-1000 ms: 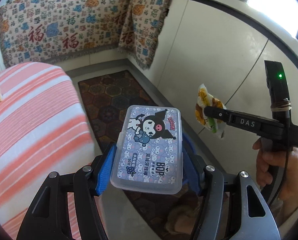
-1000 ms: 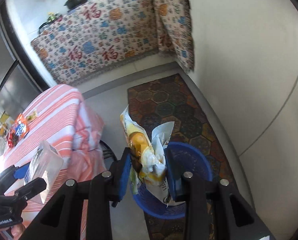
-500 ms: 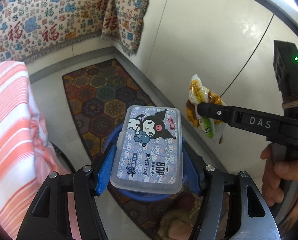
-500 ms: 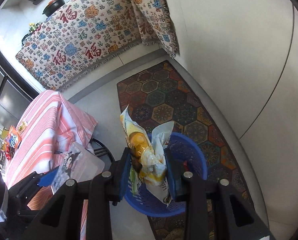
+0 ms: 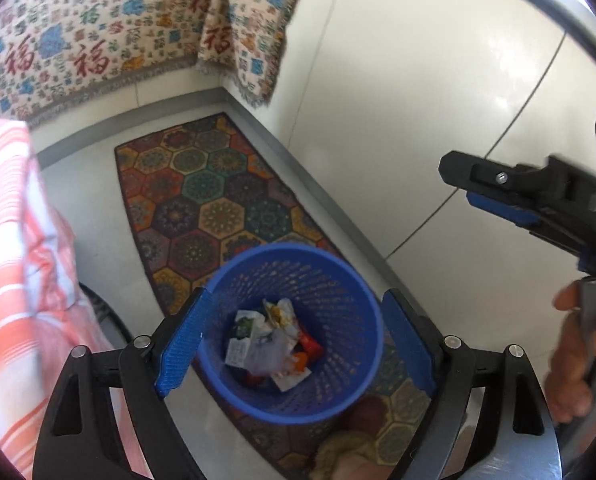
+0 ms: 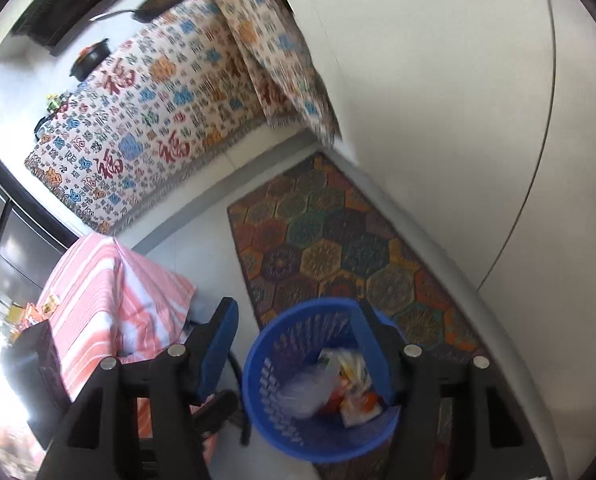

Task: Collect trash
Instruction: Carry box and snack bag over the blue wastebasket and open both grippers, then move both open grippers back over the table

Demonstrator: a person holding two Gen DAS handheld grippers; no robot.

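The blue bin (image 5: 298, 332), trash (image 5: 272, 350) inside, is flanked by striped cloth (image 5: 14, 280) and white wall. Both the left hand-held gripper (image 5: 294, 344) and right hand-held gripper (image 6: 298, 344) have just been opening, nothing between them.

the left tool (image 5: 294, 344) hangs above a round blue perforated plastic basket (image 5: 338, 396), its jaws having just been opening, nothing between them. crumpled wrappers (image 5: 272, 346) lie inside. the basket stands on a hexagon-patterned rug (image 5: 202, 196). the right tool (image 5: 498, 192) hangs at right, empty.
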